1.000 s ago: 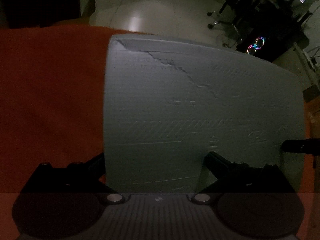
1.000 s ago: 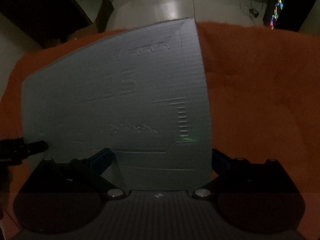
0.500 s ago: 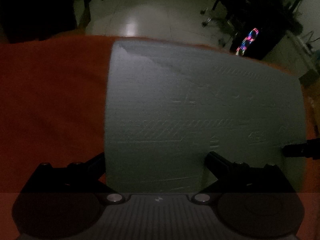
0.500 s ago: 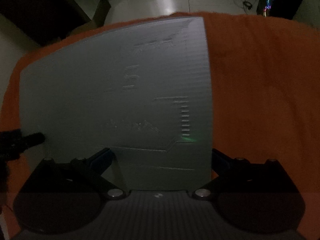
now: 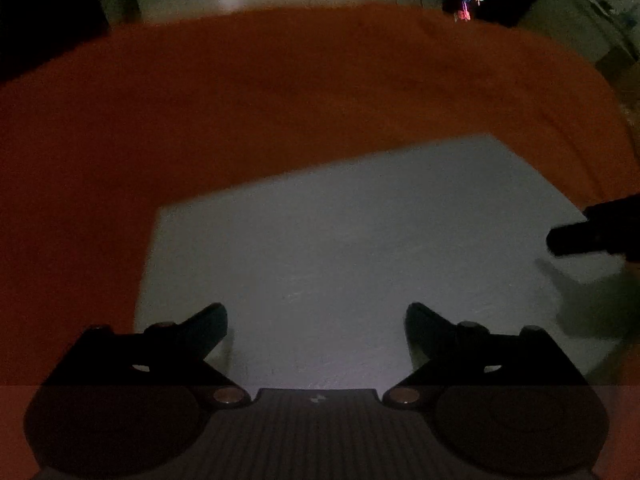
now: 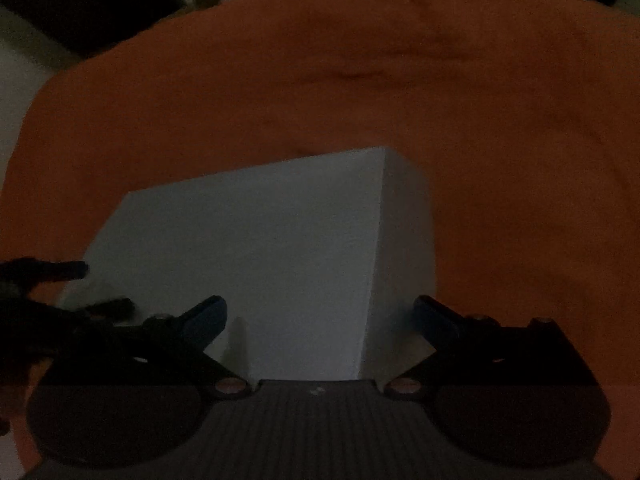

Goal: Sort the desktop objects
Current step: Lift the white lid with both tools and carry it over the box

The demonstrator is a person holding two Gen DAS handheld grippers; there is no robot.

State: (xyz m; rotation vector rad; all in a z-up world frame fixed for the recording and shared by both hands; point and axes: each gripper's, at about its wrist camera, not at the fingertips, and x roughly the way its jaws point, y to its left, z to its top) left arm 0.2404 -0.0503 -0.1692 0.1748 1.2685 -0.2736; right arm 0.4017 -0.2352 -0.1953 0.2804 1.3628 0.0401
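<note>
Left gripper [image 5: 316, 320]: jaws wide apart, nothing between the tips, poised over the near part of the pale grey flat-topped foam block [image 5: 360, 248]. Can't tell if the tips touch it; dim and blurred.

Right gripper [image 6: 320, 312]: jaws also spread, straddling the block's [image 6: 248, 248] near right corner. One finger sits over the top face, the other outside the right side wall. No clamp visible.

From the left wrist view, the right gripper's dark fingertip shows at the block's right edge. From the right wrist view, the left gripper's fingers show at the block's left edge.

The block lies flat on the orange cloth-covered table [image 5: 280, 100], at its near side, cloth showing beyond and on both sides of it.

Step, my read: block is down and unheld, either just placed or about to be grabbed. Next move needs both grippers to either back off cleanly or close on opposite edges together; it's too wide for one jaw span.

Orientation: broad face up. Long axis looks to run left-right between the two grippers, far edge skewed slightly, right end further away. Fisheye distortion, so low confidence.
</note>
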